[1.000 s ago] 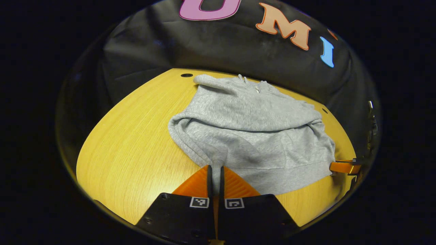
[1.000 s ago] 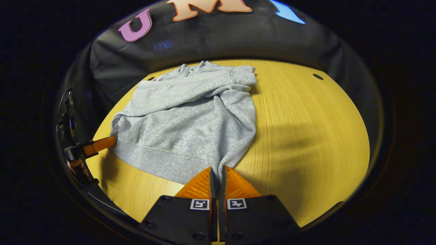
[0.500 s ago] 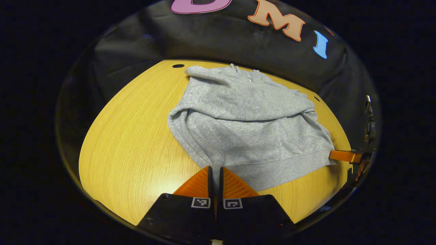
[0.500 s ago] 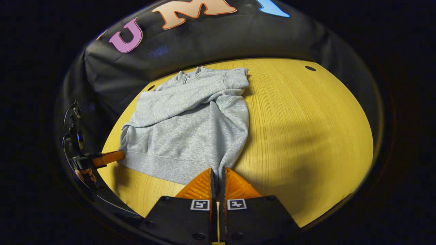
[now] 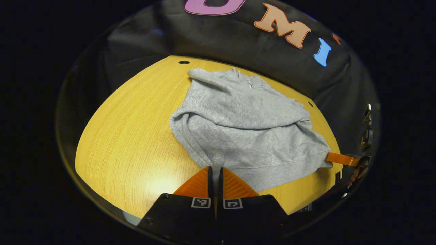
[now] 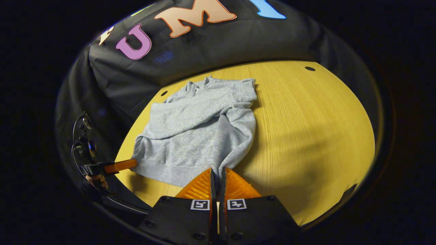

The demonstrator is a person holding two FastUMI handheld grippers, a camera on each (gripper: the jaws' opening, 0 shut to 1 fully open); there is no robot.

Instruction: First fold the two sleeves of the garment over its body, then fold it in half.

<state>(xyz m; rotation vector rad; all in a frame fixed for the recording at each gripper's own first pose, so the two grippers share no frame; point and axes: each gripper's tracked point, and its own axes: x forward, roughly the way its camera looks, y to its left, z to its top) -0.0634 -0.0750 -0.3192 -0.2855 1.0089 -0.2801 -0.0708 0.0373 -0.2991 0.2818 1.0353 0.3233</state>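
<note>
Left gripper (image 5: 214, 170) and right gripper (image 6: 218, 172) each pinch a hem corner of the grey fleece sweatshirt (image 5: 245, 126); its collar lies toward frame top, straight ahead

Left gripper (image 5: 215, 168) closed, pinching hem corner; right gripper (image 6: 218, 170) closed, pinching opposite hem corner.

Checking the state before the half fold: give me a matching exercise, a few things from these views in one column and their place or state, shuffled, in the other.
Things:
1. left gripper
2. right gripper
3. sleeves
4. table

States:
A. yellow wood, bearing the garment
B. shut on the hem's right corner
C. folded across the grey sweatshirt's body
D. shut on the hem's left corner

Pairs: 1-D, 2-B, 3-C, 4-A
</note>
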